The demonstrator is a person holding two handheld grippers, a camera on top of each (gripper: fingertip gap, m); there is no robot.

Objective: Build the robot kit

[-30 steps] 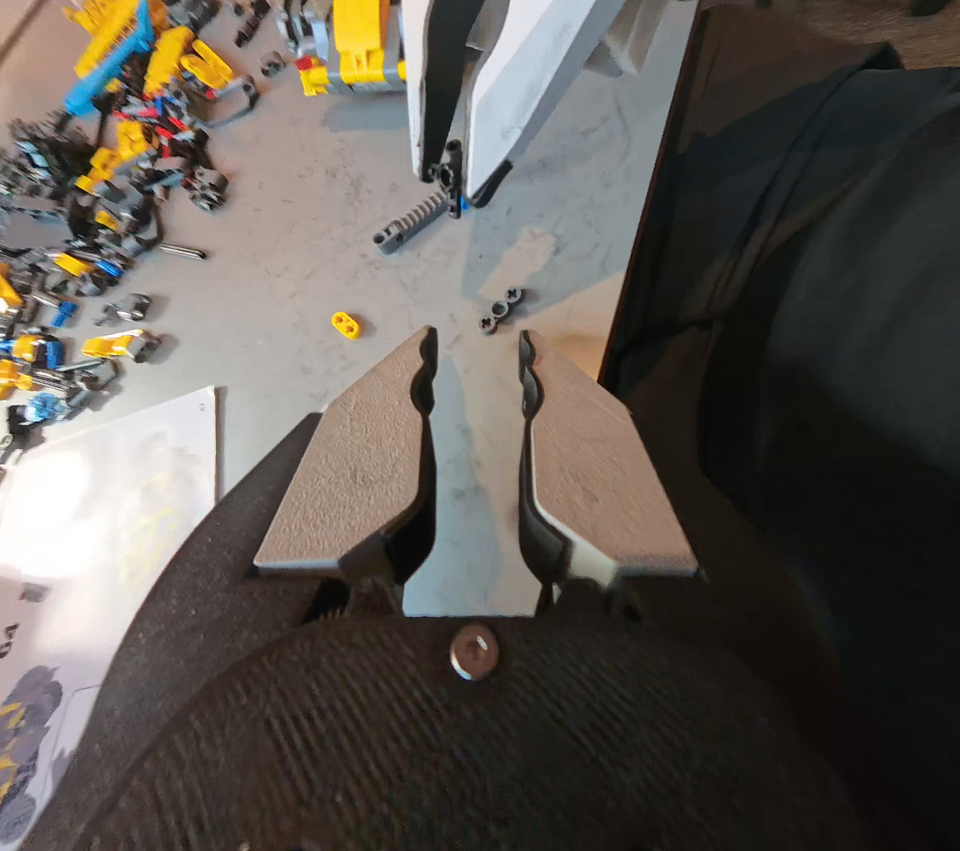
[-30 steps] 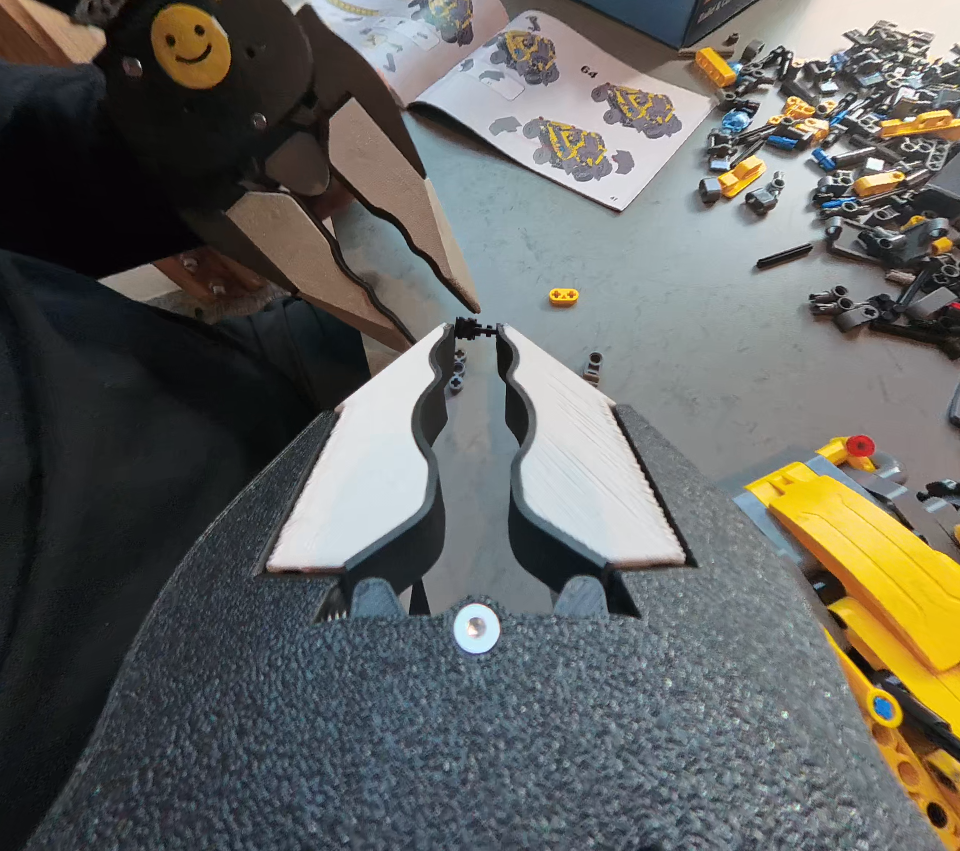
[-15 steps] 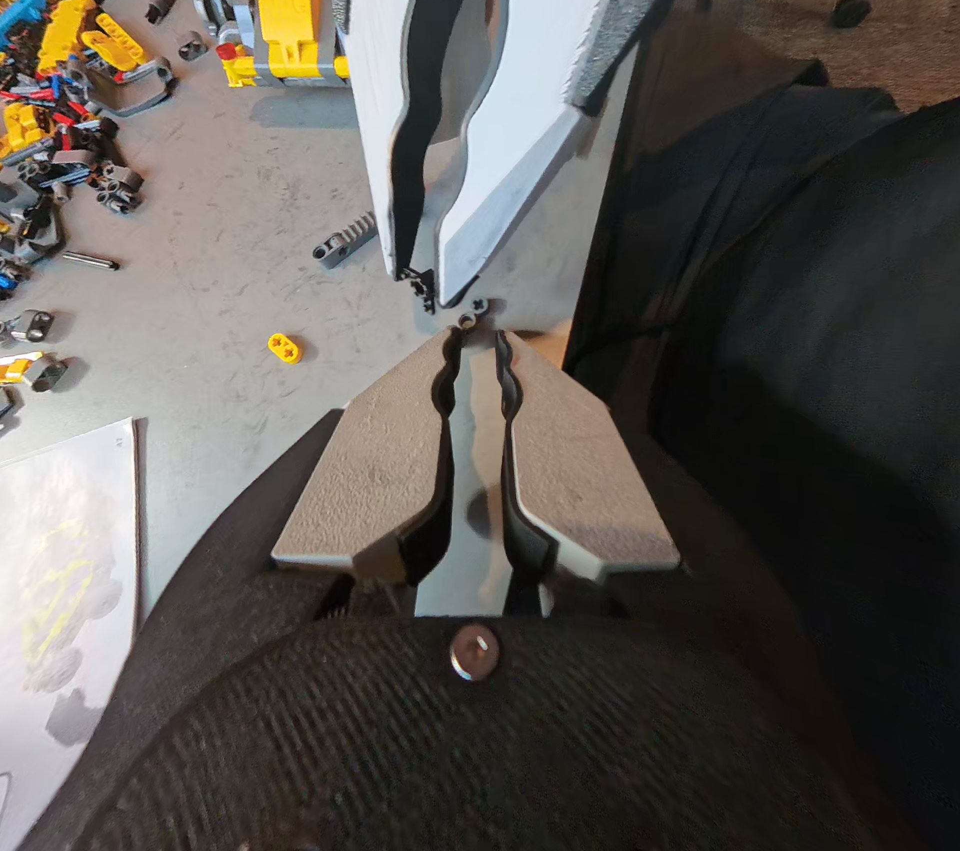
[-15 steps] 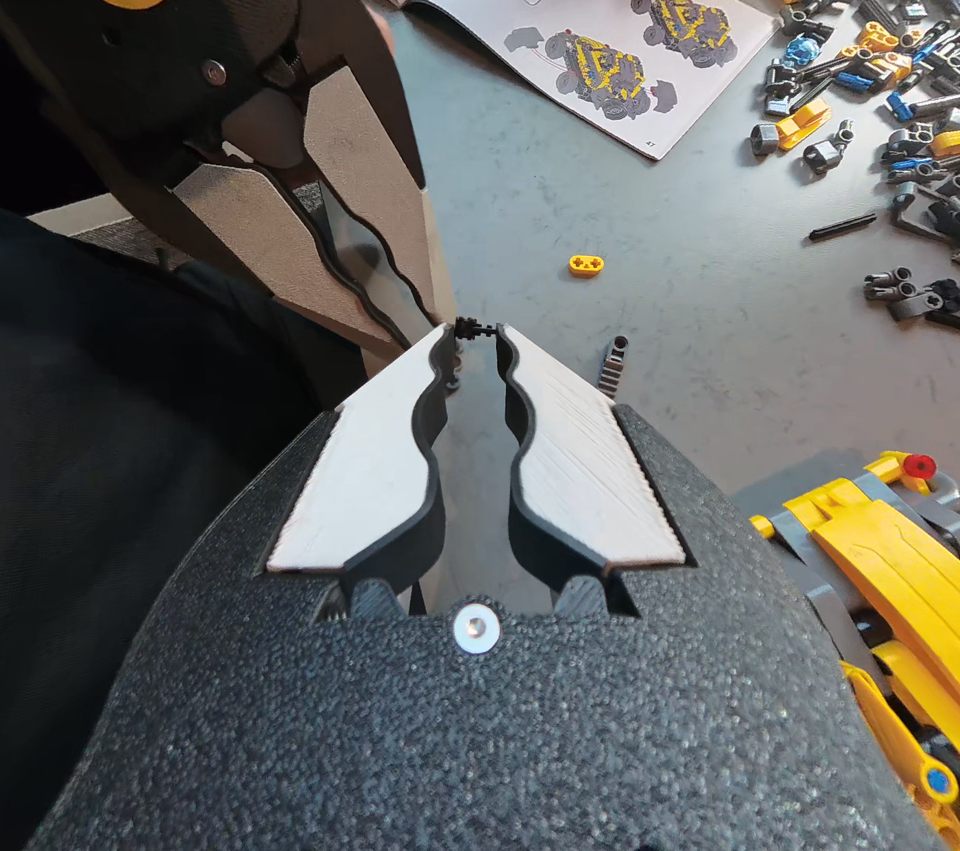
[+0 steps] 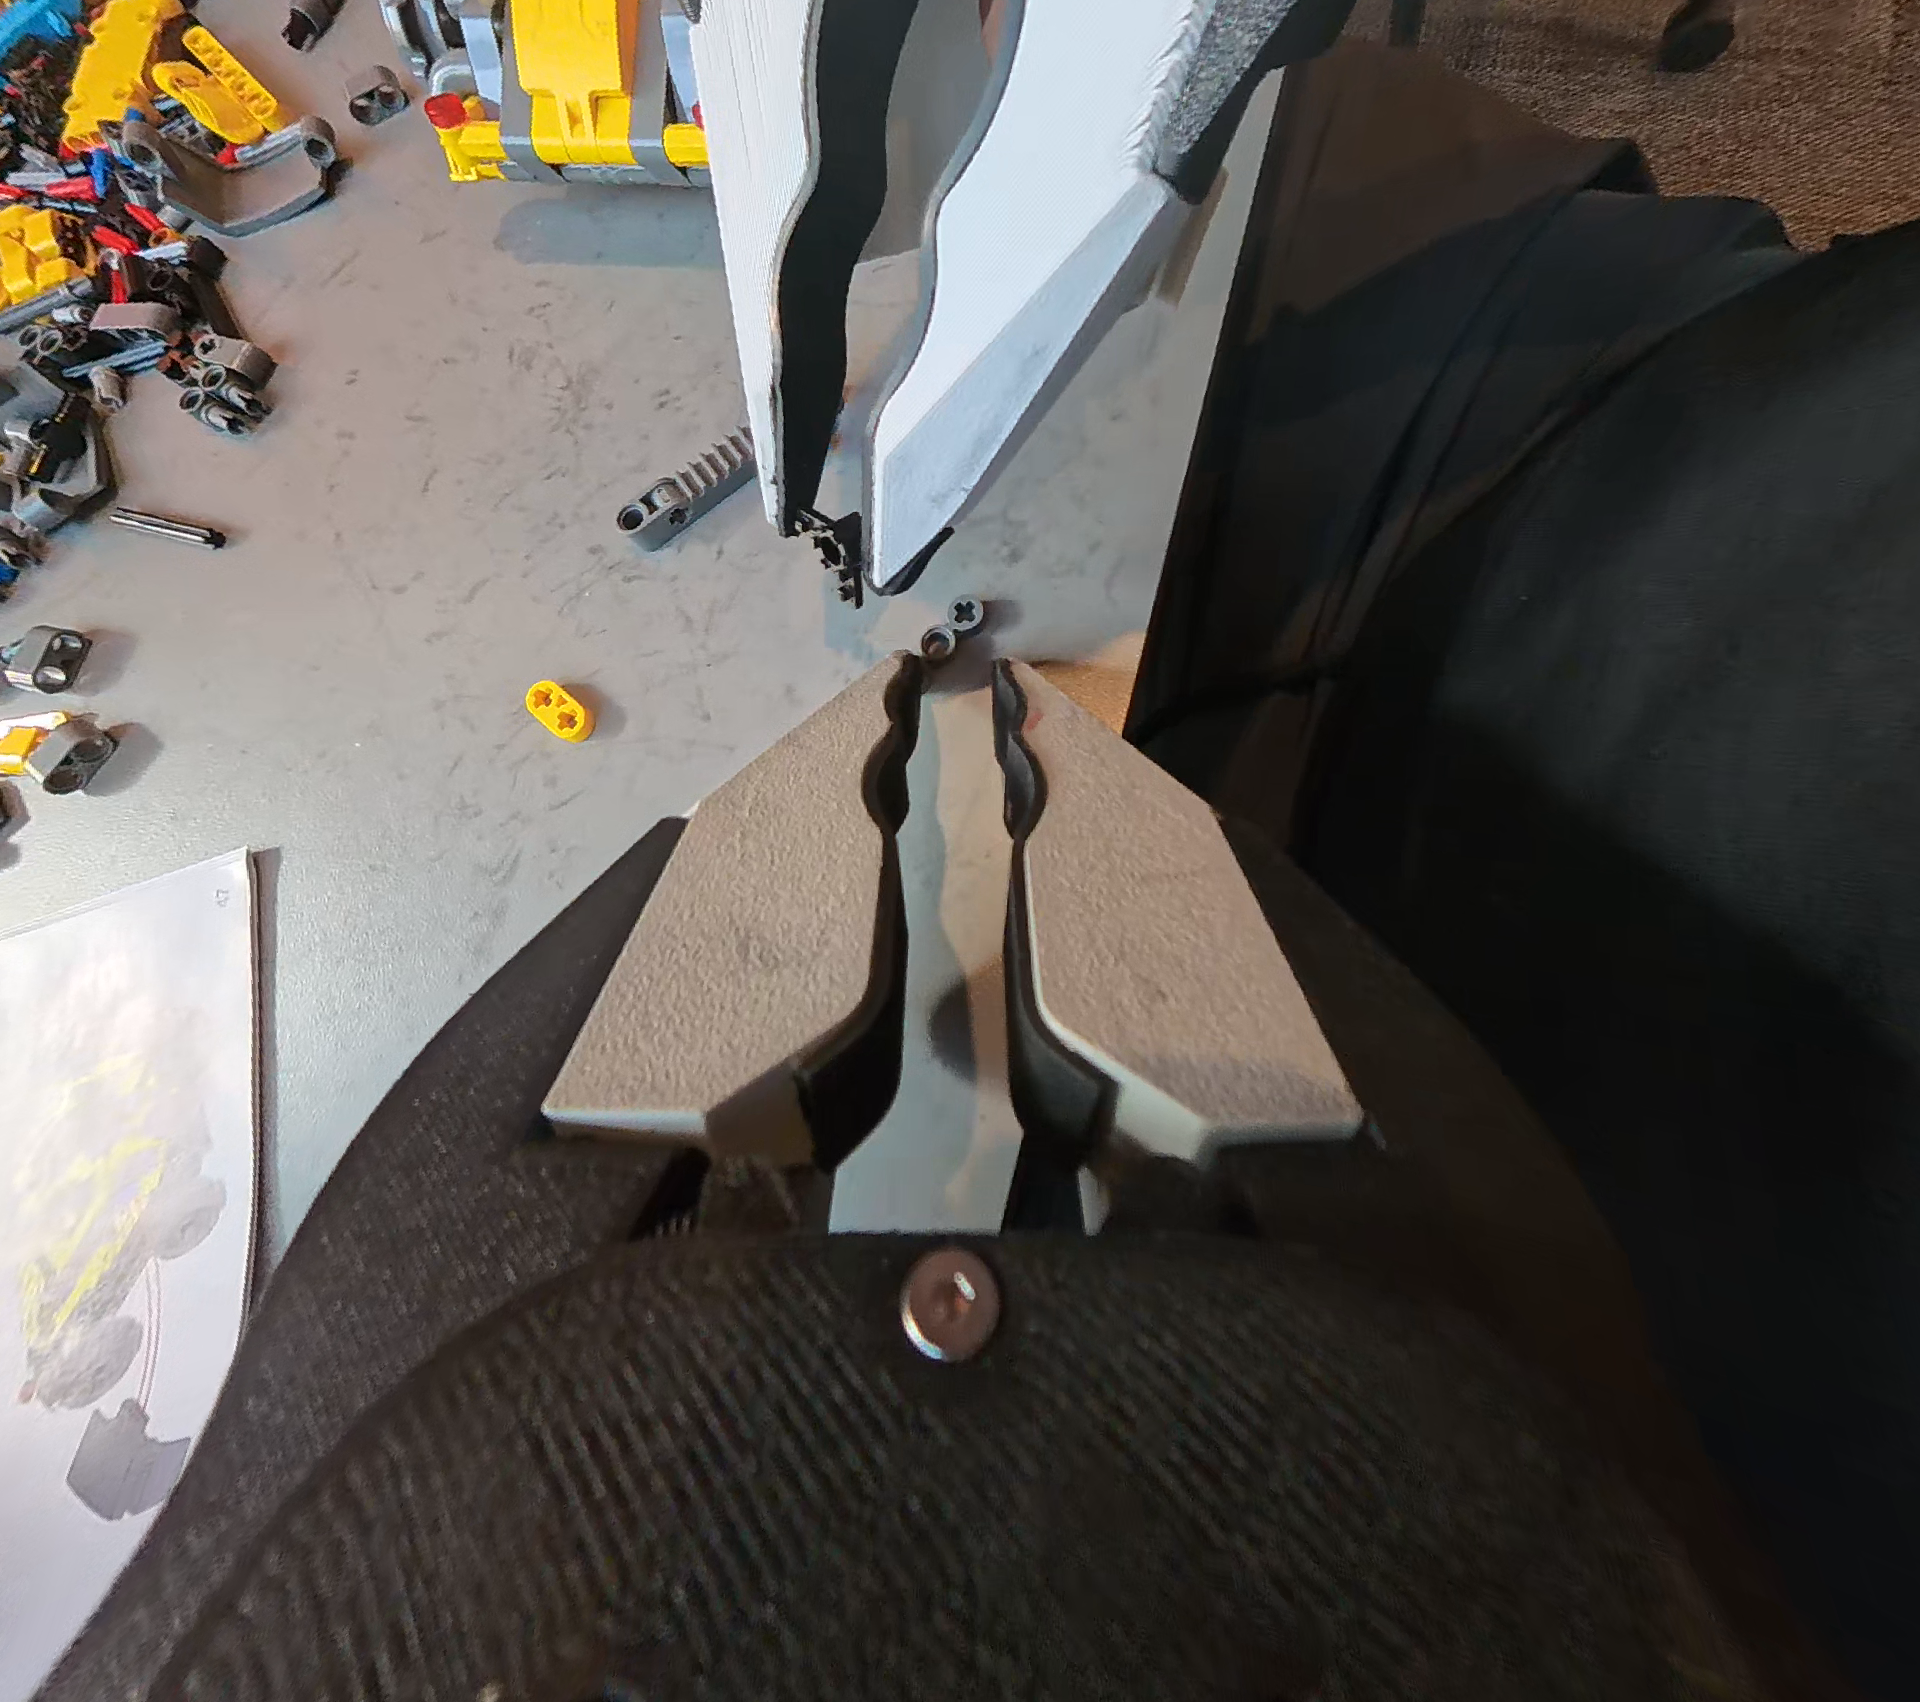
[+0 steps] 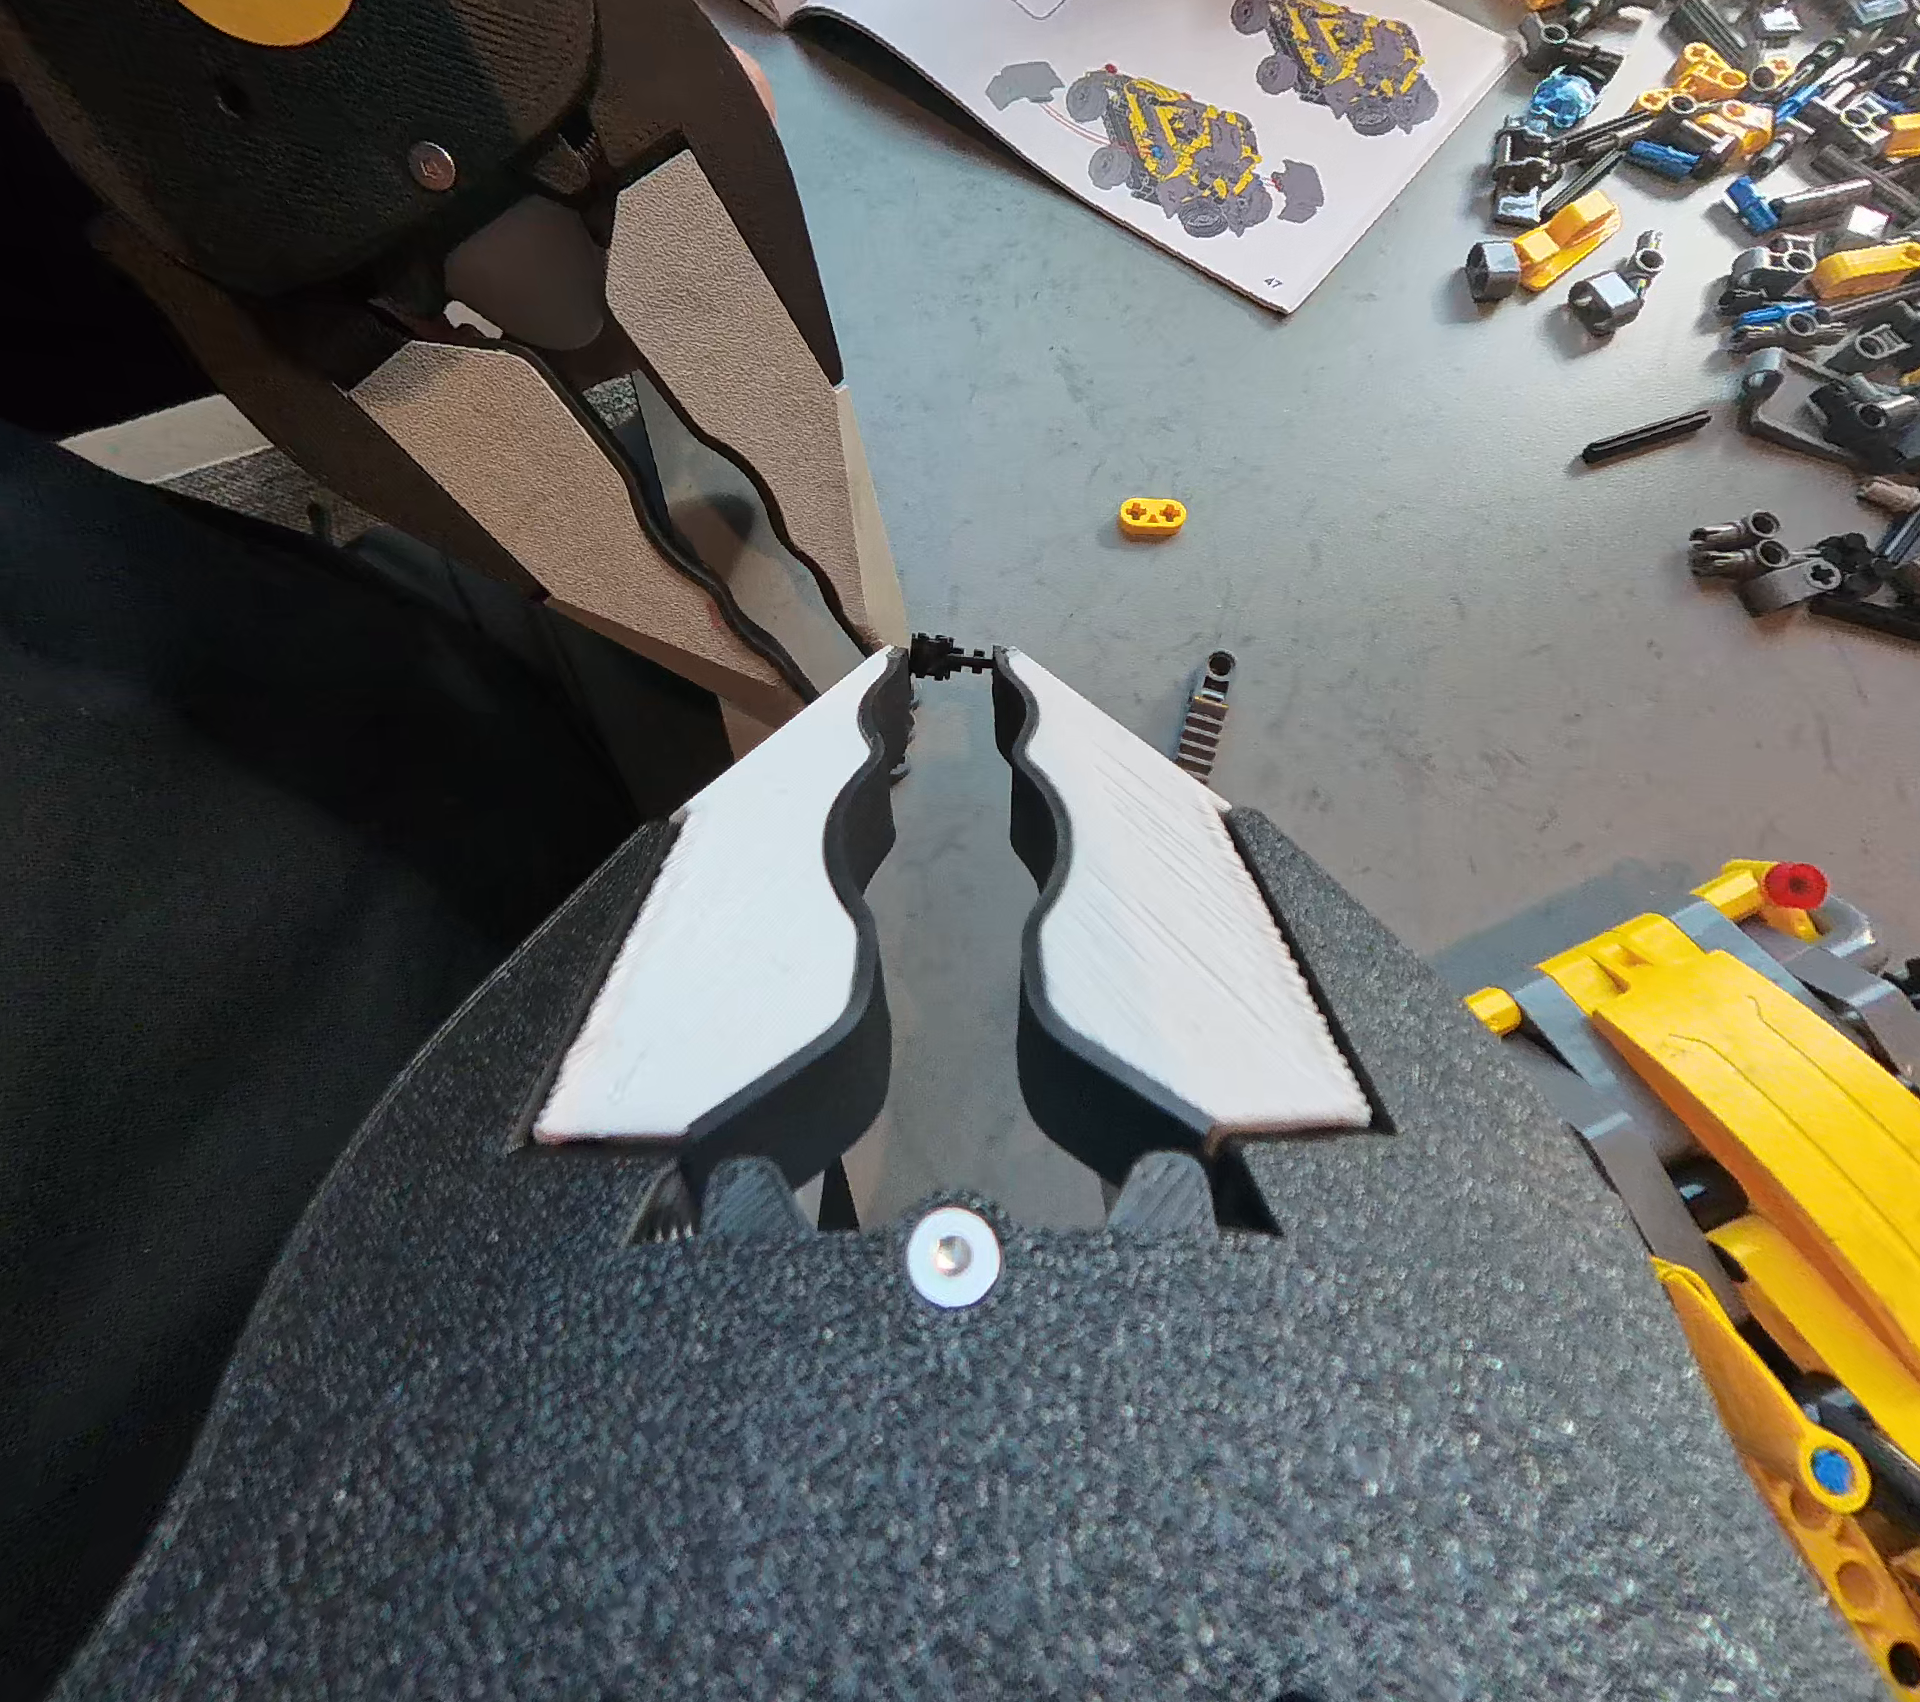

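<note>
Right hand-held gripper [image 6: 951,660] pinches a black pin [image 6: 943,655] crosswise; left hand-held gripper [image 5: 956,665] gapes, empty — grey link [image 5: 953,626] just ahead on the worktop [image 5: 436,613].

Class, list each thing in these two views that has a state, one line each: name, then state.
Right gripper: shut on black connector pin.
Left gripper: open, holding nothing.
Small grey connector: lying on table, just ahead of left fingertips.
Instruction booklet: open, flat.
Yellow two-hole piece: lying loose.

The grey surface [image 6: 1039,405] carries an open booklet [image 6: 1143,42], a yellow link [image 6: 1151,516], a grey toothed rack [image 6: 1205,712] and a black axle [image 6: 1647,437]. A pile of loose parts [image 6: 1766,94] and a yellow model [image 6: 1766,1133] also lie on it.
</note>
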